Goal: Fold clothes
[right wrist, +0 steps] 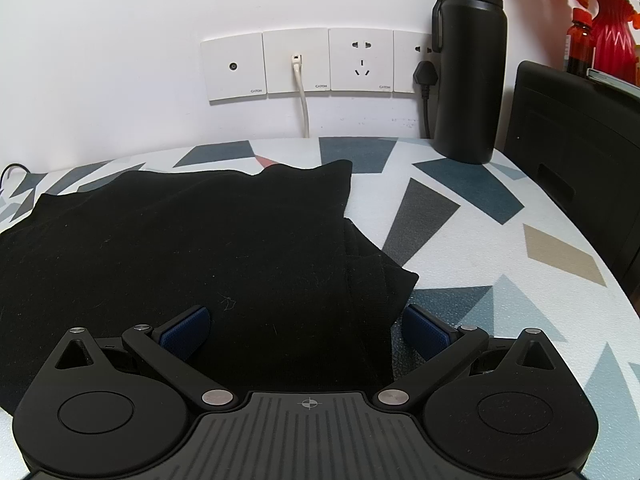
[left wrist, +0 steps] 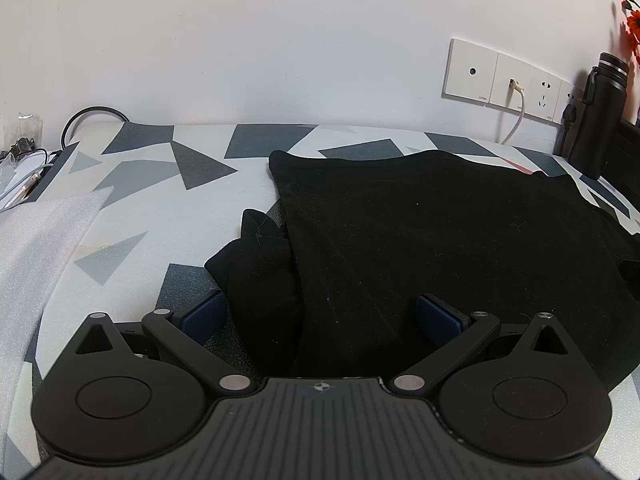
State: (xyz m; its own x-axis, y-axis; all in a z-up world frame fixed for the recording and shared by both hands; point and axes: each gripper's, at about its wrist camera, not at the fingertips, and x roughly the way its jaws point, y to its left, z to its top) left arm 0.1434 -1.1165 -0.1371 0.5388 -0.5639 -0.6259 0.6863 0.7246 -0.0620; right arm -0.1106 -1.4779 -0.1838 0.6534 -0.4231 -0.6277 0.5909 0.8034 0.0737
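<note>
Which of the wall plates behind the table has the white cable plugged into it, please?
The second wall plate from the left: the white cable hangs from it. The leftmost plate has only a round port, the third empty sockets.

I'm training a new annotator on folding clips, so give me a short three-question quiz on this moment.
1. True or false: the left gripper has its fingers closed on the black garment.
2. What stands by the wall sockets? A) a black bottle B) a white mug C) a green bowl
3. Fill in: a ____ cable is plugged into the second socket plate from the left.

Key
1. False: both it and the right gripper are spread wide over the garment's near edge.
2. A, the black bottle.
3. White.
</note>
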